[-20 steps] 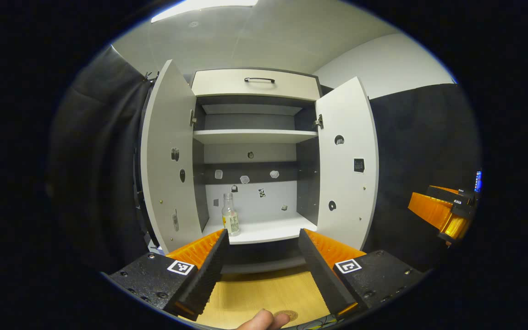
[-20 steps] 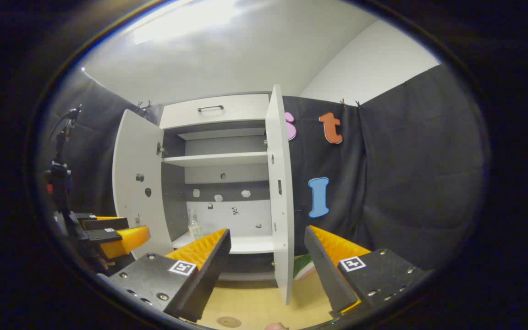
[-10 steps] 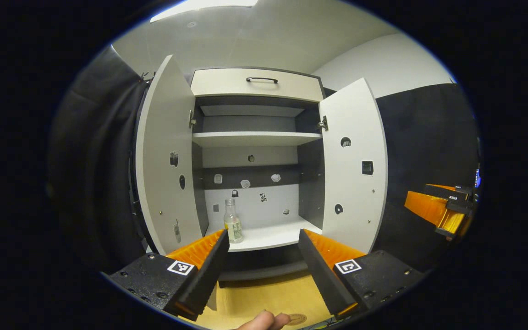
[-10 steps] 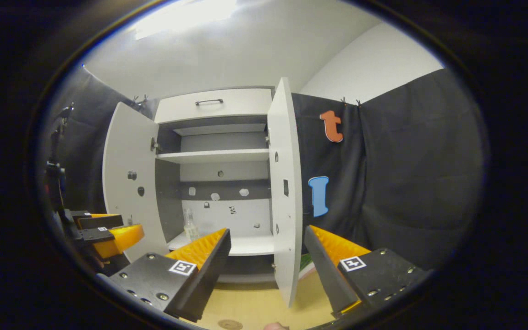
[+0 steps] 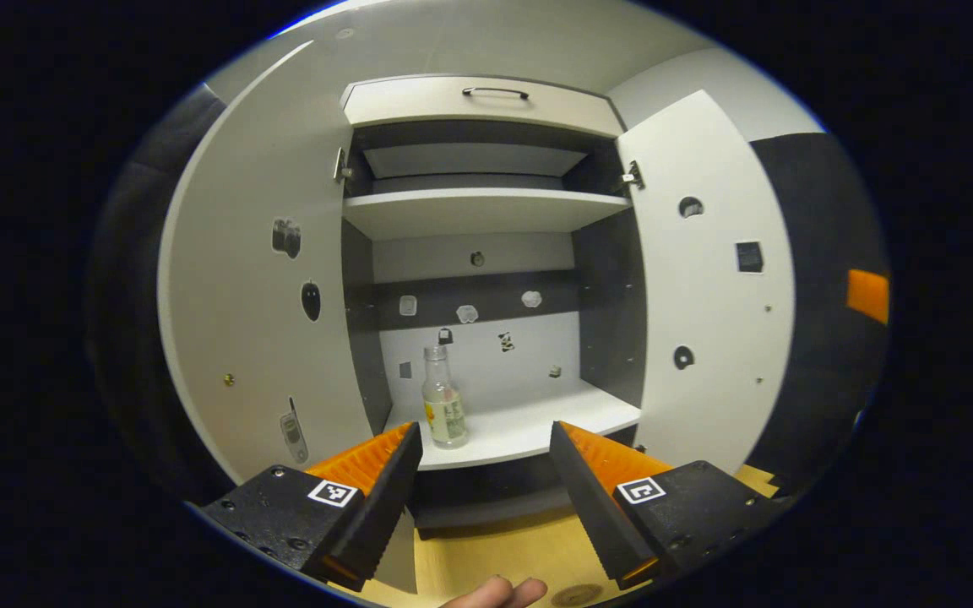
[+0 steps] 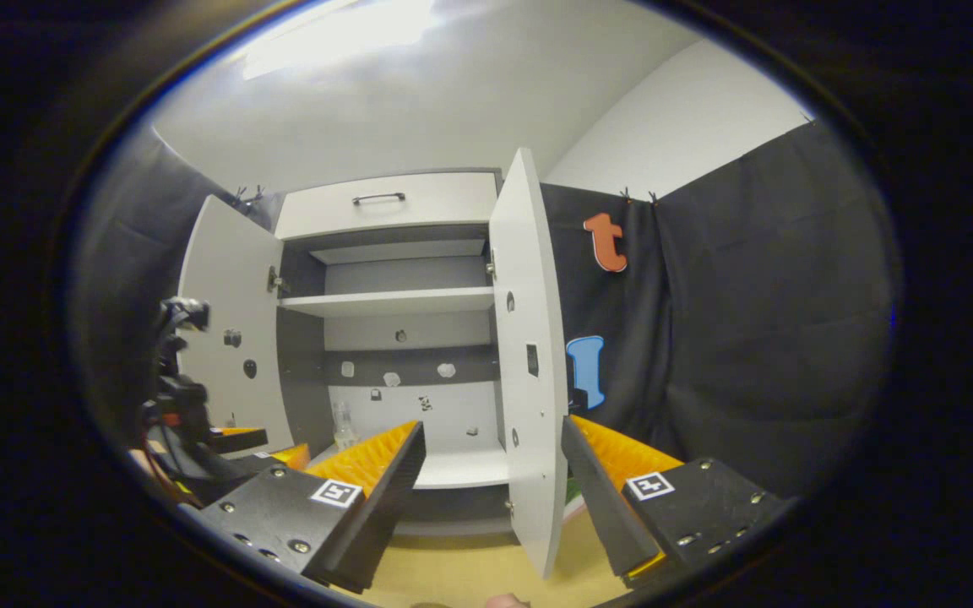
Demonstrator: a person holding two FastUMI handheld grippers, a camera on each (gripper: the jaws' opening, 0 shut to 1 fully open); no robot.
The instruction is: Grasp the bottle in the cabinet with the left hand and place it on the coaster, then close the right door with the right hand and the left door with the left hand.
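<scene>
We had brought the left gripper [image 5: 478, 473] a good deal closer to the cabinet [image 5: 486, 101] over the last second; the opening had swelled in the left gripper view, and both doors had spread toward the edges of it. The bottle [image 5: 443, 405] stood upright on the lower shelf [image 5: 537, 422], toward its left side, near the left door [image 5: 241, 321] but apart from it; it now looked larger and sat just above our left finger, not yet between the two. The left gripper's fingers were spread wide with nothing in them; we judged the reach for the bottle to be under way but the grasp not begun.

The right gripper [image 6: 491, 481] was likewise spread and empty; it hung back before the edge of the right door [image 6: 529, 355], which stood open edge-on to it. In the right gripper view the left gripper [image 6: 237, 439] had slid in toward the cabinet at the lower left.

The coaster [image 5: 575, 594] showed on the wooden table [image 5: 503, 553] at the bottom edge of the left gripper view, beside a fingertip [image 5: 495, 593]; it lay bare, so placing and both door closings remained.
</scene>
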